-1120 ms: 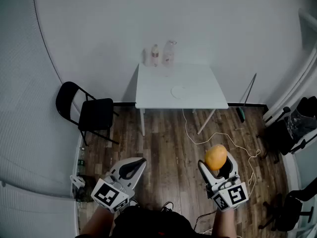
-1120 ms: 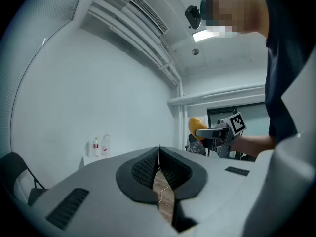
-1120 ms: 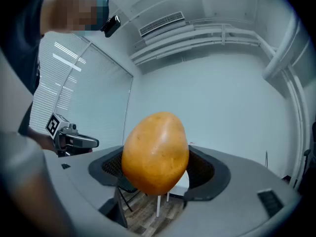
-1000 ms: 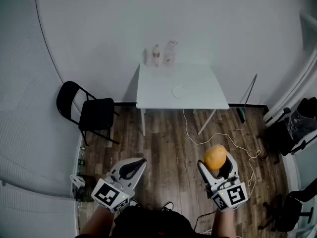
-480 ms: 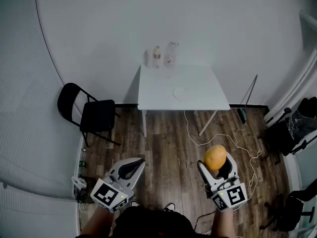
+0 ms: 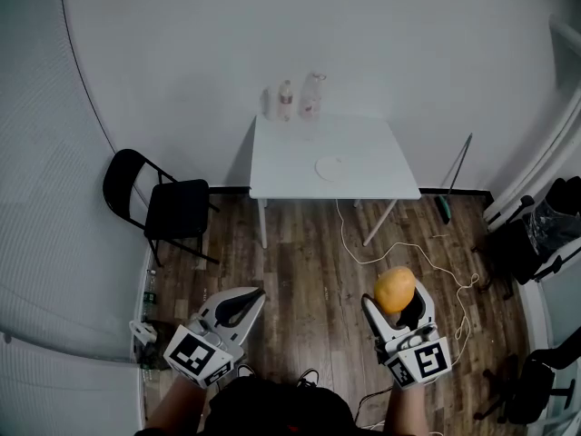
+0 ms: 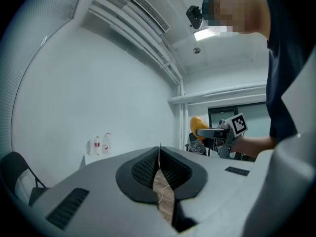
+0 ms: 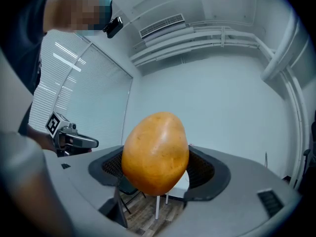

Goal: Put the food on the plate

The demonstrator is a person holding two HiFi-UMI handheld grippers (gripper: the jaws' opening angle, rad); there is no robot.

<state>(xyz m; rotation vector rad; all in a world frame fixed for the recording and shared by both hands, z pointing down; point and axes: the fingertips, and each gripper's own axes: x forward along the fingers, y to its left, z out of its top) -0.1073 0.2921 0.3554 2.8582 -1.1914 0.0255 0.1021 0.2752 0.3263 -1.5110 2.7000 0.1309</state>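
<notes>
Almost no change from half a second ago: the head view has drifted a touch, so the white square table (image 6: pixel 331 157) sits slightly left in frame, and both grippers sit a hair lower. The hold is the same as before.

Right gripper (image 6: pixel 397 300): jaws clamped on the smooth orange-yellow oval food piece (image 8: pixel 155 152), which stands up between the pads over the dark wooden plank floor (image 6: pixel 309 262), well apart from the table.

Left gripper (image 7: pixel 159 158): jaws pressed together, nothing between them, held low at the person's left side.

The small round white plate (image 6: pixel 330 167) lies on the table near its front edge, bare.

Counts:
- two grippers
- one food piece
- one plate
- one table
- three clear plastic bottles (image 6: pixel 285 100) in a row at the table's far left edge by the wall
- one black folding chair (image 6: pixel 159 203) left of the table
- one white cable (image 6: pixel 399 252) trailing over the floor from under the table
</notes>
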